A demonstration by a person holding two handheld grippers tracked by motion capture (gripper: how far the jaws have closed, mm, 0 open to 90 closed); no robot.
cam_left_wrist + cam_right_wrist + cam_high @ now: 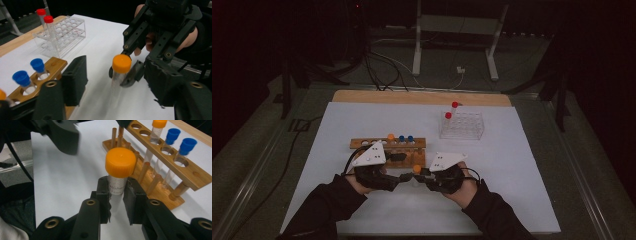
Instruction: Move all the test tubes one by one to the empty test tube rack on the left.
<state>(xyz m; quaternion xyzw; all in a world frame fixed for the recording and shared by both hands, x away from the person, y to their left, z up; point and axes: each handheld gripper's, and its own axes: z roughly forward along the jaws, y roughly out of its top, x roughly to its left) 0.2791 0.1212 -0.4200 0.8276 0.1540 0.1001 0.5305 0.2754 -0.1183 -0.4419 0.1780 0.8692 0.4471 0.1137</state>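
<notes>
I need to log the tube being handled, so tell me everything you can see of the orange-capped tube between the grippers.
The orange-capped tube is a clear, plastic-looking cylinder with a wide, flat-topped orange screw cap and a small printed label just below it. It stands upright above the white table cover, in front of the wooden rack. The right gripper is shut on its body below the cap, one of the fingers on each side. The left gripper is close, fingers apart either side, not touching it.
</notes>
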